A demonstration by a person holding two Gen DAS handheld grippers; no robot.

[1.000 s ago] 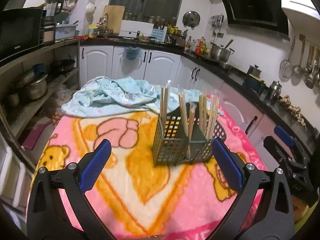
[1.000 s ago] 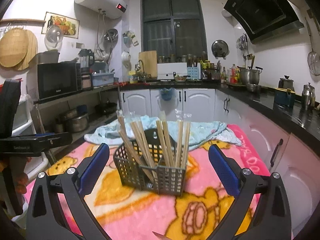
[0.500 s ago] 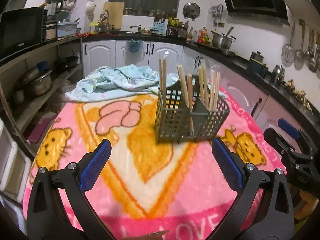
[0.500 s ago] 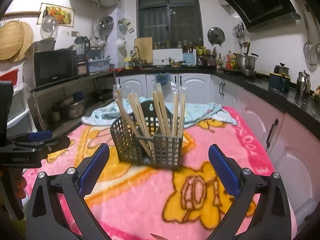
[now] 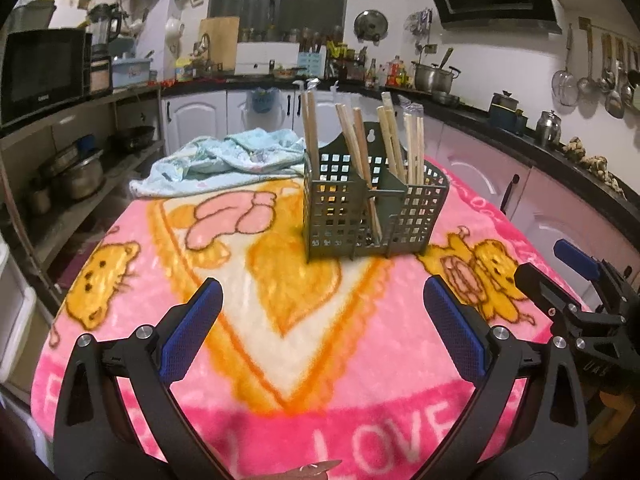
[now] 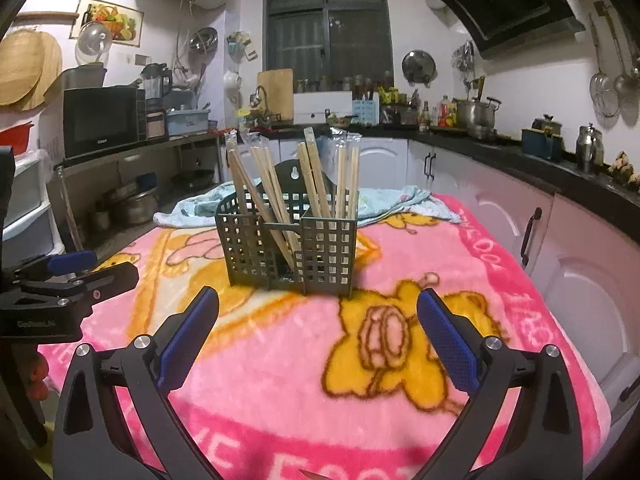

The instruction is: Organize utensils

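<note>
A pink blanket [image 5: 280, 360] covers the table under both grippers, with a crumpled pale blue cloth [image 5: 224, 156] lying at its far end, beyond the holder. Ahead of the left gripper [image 5: 320, 332], well apart from its tips and a little to their right, stands the holder [image 5: 372, 208], a dark green lattice caddy split into compartments; from the right gripper [image 6: 316, 336] it sits ahead and slightly left. Both grippers are spread wide and hold nothing. Chopsticks [image 6: 276, 200] stand in the compartments, some upright, some leaning across; a few seem to wear clear sleeves.

The holder looks like light, stiff plastic, likely to tip or slide on the soft blanket if pushed high, so a low grip on a side wall or the raised back plate would suit. The chopsticks are thin, light and rigid, probably smooth; pinching one near mid-length, across its width, should keep it from pivoting.
</note>
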